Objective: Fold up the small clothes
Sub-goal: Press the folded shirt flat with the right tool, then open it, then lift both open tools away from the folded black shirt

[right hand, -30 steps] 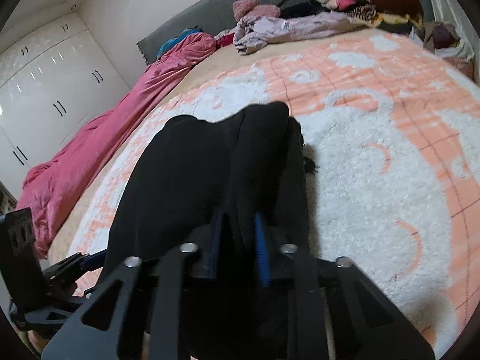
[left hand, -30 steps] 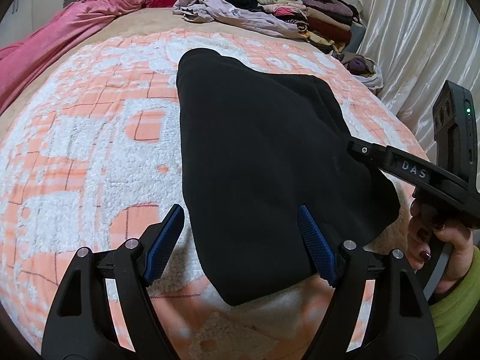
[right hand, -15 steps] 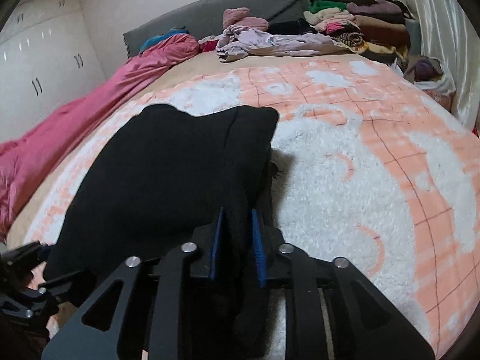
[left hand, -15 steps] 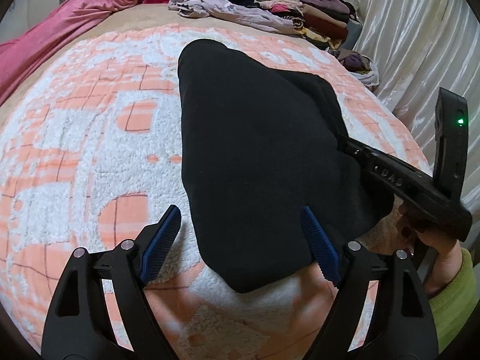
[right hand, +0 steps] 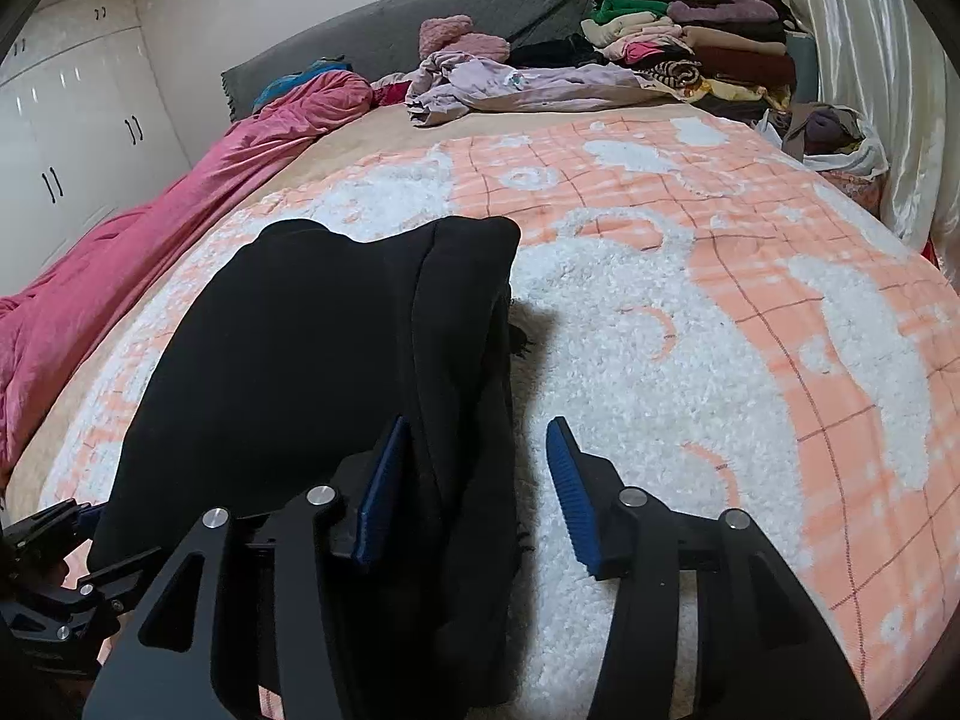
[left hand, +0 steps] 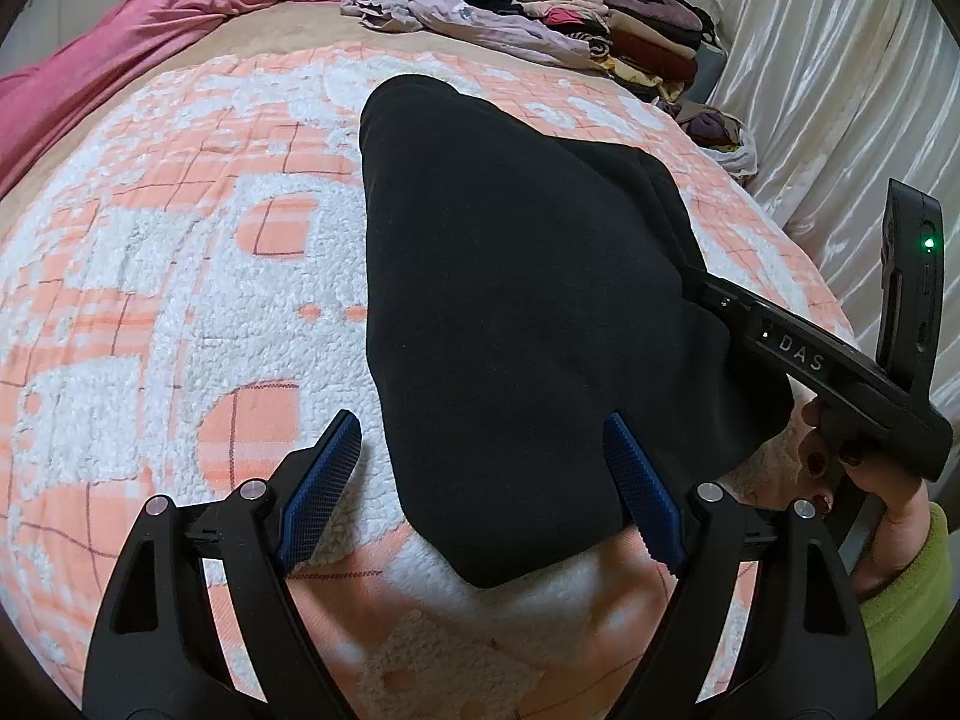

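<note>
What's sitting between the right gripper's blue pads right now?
Right wrist view: the black garment's folded edge lies between the right gripper's opening pads, beside bare fleece blanket.

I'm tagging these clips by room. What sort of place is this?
Most likely a home bedroom: the work happens on a bed covered by a fleecy orange-and-white blanket, with a padded grey headboard behind and white wardrobe doors along the wall.

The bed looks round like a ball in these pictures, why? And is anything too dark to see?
Left wrist view: the fisheye lens bends the flat blanket into a dome, with dark corners. Right wrist view: same bending; the black garment is so dark that its folds barely show, and it casts a small shadow on the white fleece.
</note>
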Available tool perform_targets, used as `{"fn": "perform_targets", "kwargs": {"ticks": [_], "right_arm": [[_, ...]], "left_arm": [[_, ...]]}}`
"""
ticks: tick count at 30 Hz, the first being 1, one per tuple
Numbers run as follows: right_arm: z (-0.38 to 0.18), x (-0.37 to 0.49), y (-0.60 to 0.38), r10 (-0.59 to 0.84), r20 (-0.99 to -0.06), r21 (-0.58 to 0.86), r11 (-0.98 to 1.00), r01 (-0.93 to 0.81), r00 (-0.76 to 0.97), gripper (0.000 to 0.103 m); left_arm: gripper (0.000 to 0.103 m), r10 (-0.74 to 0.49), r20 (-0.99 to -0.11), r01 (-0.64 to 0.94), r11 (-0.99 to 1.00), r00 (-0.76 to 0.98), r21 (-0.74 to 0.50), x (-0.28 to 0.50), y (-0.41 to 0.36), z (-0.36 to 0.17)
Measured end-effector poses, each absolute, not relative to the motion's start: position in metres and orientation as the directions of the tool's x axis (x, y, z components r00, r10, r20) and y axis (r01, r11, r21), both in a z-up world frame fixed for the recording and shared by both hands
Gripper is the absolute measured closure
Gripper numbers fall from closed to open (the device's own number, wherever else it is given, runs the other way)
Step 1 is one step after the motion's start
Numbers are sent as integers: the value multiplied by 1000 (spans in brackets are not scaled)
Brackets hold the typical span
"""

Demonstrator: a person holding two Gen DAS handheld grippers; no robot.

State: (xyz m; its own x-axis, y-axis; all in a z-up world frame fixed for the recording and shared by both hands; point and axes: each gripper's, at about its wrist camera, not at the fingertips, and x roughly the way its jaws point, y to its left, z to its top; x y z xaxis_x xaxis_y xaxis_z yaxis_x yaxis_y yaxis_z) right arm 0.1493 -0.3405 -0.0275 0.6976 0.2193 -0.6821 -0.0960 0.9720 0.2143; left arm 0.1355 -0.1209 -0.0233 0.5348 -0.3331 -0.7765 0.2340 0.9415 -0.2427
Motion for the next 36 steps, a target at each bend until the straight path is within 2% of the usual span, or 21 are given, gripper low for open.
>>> {"fn": "perform_targets", "kwargs": {"ticks": [7,11,15,17,18,20,25,36], "right_arm": [[-23,148,-346,222,-682,236,969,-77,697,39],[-17,144,-348,223,-672,247,967,-70,706,27],[-10,140,-349,217,-662,245,967,-67,718,27],[-5,136,-350,217,-651,247,967,-68,728,26],[-3,134,-351,217,-648,248,967,-67,730,18],[2,129,-353,211,-632,254,965,-58,746,9],[16,115,-356,214,-602,266,962,-59,769,7],[45,83,-352,200,-540,227,970,-87,818,5]], "left_arm": [[28,-332,-779,231,942,533,-243,134,-120,-22],[28,-330,-777,231,943,536,-241,133,-119,-20],[25,-323,-775,226,945,544,-236,131,-116,-16],[20,-320,-771,222,947,551,-234,129,-114,-13],[20,-318,-769,220,947,554,-234,130,-113,-11],[16,-316,-765,214,948,562,-234,128,-110,-7],[10,-314,-750,214,949,582,-231,122,-106,4],[10,-264,-722,202,964,640,-174,106,-102,24]]}}
